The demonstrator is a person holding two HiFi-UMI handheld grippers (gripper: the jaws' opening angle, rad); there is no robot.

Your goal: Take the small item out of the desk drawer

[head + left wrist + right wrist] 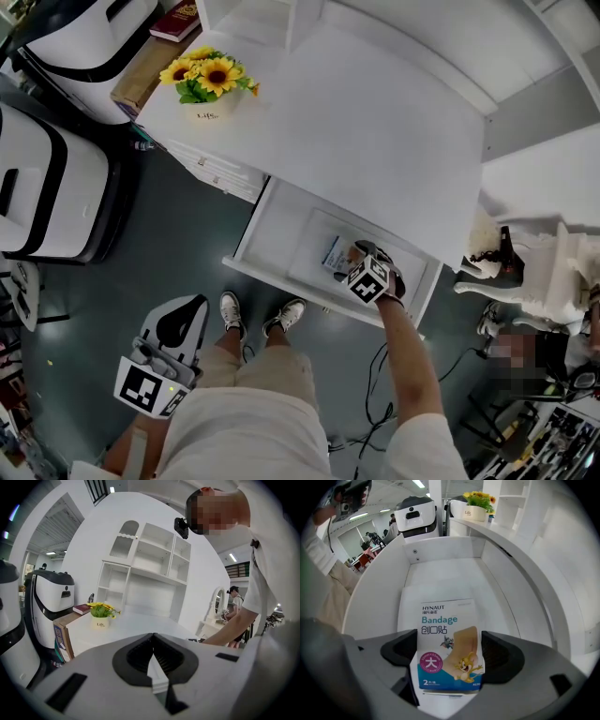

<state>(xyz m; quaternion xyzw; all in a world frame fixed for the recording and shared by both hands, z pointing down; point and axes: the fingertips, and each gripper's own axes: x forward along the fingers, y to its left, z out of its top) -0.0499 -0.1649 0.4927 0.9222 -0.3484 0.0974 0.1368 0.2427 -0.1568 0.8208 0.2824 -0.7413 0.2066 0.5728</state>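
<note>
Our right gripper (450, 654) clasps the pack's (447, 634) side edges, clear of drawer (379, 588) walls; left gripper (153, 641) jaws closed.

The bandage packet (334, 253) lies half hidden under the right hand-held gripper (354, 258) — its print seemingly unreadable from above.

place: lab or showroom | signs: white desk (375, 112), white machines (47, 187), floor cables (380, 412), strip lights (233, 557)

White counter (375, 122) carries sunflower pot (208, 84); pulled-out drawer (281, 225) under its front edge holds bandage pack (449, 644).
</note>
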